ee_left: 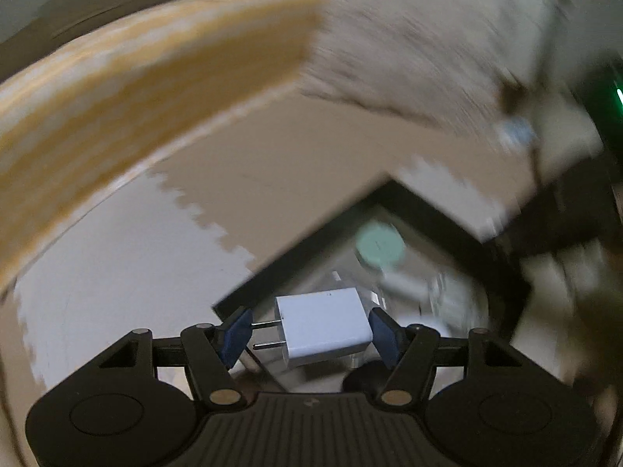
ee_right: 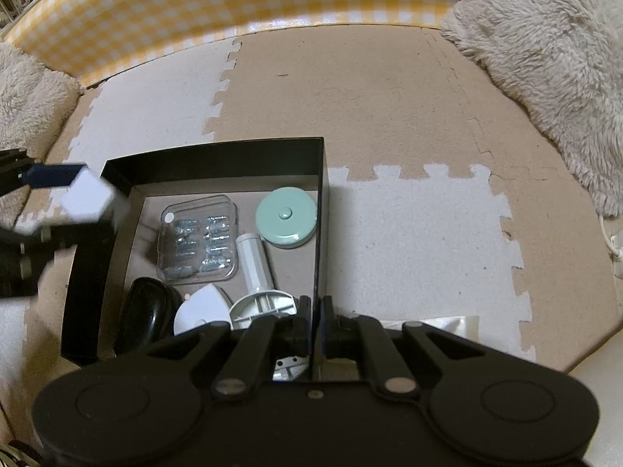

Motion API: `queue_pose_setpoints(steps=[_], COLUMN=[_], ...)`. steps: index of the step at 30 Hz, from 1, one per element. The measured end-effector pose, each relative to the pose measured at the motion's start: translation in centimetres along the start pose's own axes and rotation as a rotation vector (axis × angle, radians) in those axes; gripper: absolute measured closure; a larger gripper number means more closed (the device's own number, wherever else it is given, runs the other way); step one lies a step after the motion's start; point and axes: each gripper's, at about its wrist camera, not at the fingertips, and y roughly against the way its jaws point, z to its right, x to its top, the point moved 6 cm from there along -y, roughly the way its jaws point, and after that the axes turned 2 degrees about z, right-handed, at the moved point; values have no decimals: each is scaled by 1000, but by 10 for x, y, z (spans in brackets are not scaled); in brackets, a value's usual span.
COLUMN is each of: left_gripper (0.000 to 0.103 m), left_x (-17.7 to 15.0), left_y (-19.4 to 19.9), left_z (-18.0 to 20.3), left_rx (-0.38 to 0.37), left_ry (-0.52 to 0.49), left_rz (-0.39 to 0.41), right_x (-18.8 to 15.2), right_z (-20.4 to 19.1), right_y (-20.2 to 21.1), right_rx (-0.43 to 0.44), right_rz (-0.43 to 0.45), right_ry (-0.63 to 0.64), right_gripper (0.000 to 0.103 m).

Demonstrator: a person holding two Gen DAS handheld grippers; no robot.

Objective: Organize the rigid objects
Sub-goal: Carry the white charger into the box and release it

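Observation:
My left gripper (ee_left: 309, 330) is shut on a white plug adapter (ee_left: 325, 327), its two prongs pointing left, held above the near corner of a black box (ee_left: 296, 249). In the right wrist view the adapter (ee_right: 87, 198) and left gripper appear blurred above the black box's left wall (ee_right: 93, 249). My right gripper (ee_right: 314, 327) is shut on the box's right wall (ee_right: 318, 233). Inside the box lie a clear case of screws (ee_right: 198, 237), a mint round tin (ee_right: 286, 218), a white cylinder part (ee_right: 255, 260), a black mouse-like object (ee_right: 146, 315) and a white wedge (ee_right: 202, 307).
The box sits on beige and white foam puzzle mats (ee_right: 389, 124). A yellow checked wall (ee_right: 233, 4) borders the far side. Fluffy grey rugs lie at the right (ee_right: 545, 58) and far left (ee_right: 27, 97). A clear bag edge (ee_right: 447, 323) lies right of my right gripper.

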Motion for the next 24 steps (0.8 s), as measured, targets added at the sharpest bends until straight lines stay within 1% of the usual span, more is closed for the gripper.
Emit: queue_pose_setpoints(steps=[3, 5, 7, 12, 13, 14, 15, 16, 17, 21, 24], left_gripper=[37, 37, 37, 36, 36, 31, 20, 16, 14, 14, 14], left_x=[-9, -14, -15, -12, -11, -12, -13, -13, -14, -18, -19], left_y=[-6, -7, -11, -22, -24, -26, -27, -26, -26, -22, -18], left_z=[7, 9, 10, 13, 14, 13, 13, 13, 13, 11, 11], left_rx=[-31, -48, -65, -87, -88, -89, -82, -79, -85, -119, -137], left_ry=[-201, -307, -389, -548, -563, -572, -574, -573, -569, -524, -486], left_rz=[-68, -90, -112, -157, -166, -177, -187, -189, -188, -195, -185], right_x=[0, 0, 0, 0, 0, 0, 0, 0, 0, 0, 0], right_z=[0, -1, -1, -1, -1, -1, -1, -1, 0, 0, 0], right_y=[0, 0, 0, 0, 0, 0, 0, 0, 0, 0, 0], right_rx=[-3, -2, -2, -2, -1, 0, 0, 0, 1, 0, 0], right_rz=[-1, -1, -1, -1, -1, -1, -1, -1, -1, -2, -2], right_ry=[3, 3, 3, 3, 2, 1, 1, 0, 0, 1, 1], right_gripper=[98, 98, 98, 98, 98, 98, 98, 98, 98, 98, 98])
